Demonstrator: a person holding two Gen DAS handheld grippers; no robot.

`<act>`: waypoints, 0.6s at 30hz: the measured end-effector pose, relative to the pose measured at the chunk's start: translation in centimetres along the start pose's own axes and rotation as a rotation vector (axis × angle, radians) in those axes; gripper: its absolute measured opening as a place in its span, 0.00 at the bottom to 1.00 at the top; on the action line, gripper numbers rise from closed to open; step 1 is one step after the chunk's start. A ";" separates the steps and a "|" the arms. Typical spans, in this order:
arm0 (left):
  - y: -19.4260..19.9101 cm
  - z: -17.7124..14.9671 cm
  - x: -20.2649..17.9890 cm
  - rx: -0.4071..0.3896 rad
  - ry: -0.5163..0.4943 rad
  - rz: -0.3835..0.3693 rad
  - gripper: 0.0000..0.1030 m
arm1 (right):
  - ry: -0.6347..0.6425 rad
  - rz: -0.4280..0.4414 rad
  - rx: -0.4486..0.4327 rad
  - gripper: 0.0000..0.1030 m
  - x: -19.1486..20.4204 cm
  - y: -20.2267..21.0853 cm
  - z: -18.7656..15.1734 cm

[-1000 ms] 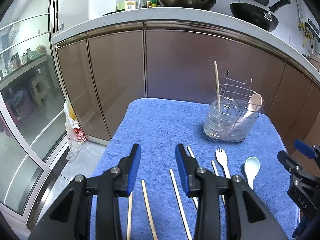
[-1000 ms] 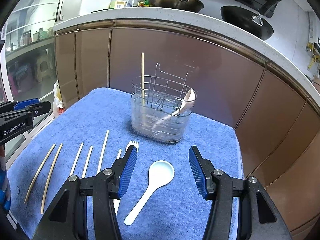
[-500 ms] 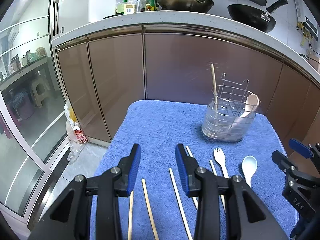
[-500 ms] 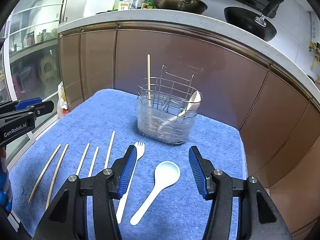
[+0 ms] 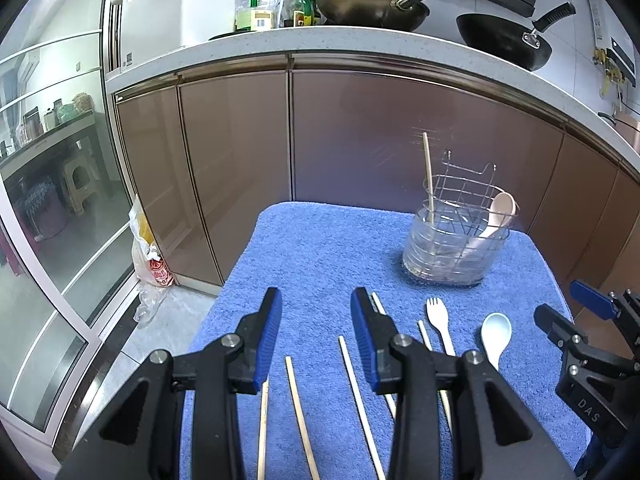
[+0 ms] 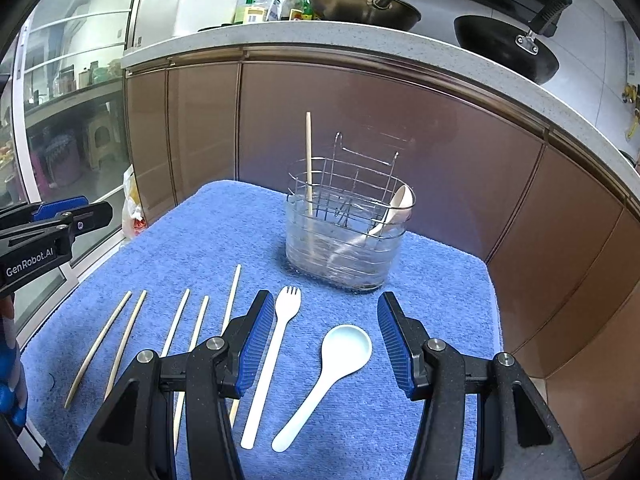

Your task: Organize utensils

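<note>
Blue towel (image 6: 420,264): spread flat across the work surface, everything for the job sitting on it, brown cabinet doors (image 5: 360,140) rising right behind.
Holder (image 6: 344,248): clear tub with a wire rack inside, standing upright at the far end of the towel; one chopstick (image 6: 308,160) pokes straight up on its left side, a pale spoon (image 6: 400,204) leans out on its right.
Left gripper (image 5: 316,320): blue pads spread apart, nothing between them, hovering over the near left part of the towel above the loose chopsticks.
Right gripper (image 6: 326,332): jaws wide apart and empty, hanging over the fork and the scoop.
Loose chopsticks (image 6: 124,336): five of them lying in a row on the near left, roughly parallel, pointing toward the holder.
White fork (image 6: 276,344): flat on the towel, tines toward the holder, just beside the right gripper's left pad.
Light blue spoon (image 6: 336,356): lying just right of the fork, bowl end forward, between the right gripper's pads in that view.
</note>
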State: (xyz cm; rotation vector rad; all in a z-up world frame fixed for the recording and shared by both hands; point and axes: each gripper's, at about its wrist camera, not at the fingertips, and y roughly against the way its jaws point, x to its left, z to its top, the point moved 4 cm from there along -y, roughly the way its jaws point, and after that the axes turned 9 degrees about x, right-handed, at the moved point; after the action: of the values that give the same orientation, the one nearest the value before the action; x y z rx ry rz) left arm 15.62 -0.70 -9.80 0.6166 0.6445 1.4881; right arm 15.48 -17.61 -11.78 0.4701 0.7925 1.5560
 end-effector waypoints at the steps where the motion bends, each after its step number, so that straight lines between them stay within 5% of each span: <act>1: 0.0 0.0 0.0 0.001 0.001 -0.002 0.33 | 0.000 0.002 0.000 0.52 0.1 0.0 0.0; 18: 0.0 -0.2 0.5 0.006 0.010 -0.002 0.33 | 0.005 0.014 0.004 0.52 0.8 -0.2 0.0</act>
State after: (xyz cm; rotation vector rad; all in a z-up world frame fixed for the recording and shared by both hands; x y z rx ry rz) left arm 15.45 -0.24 -9.95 0.6137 0.6572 1.4890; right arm 15.47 -16.88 -12.04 0.4759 0.7977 1.5692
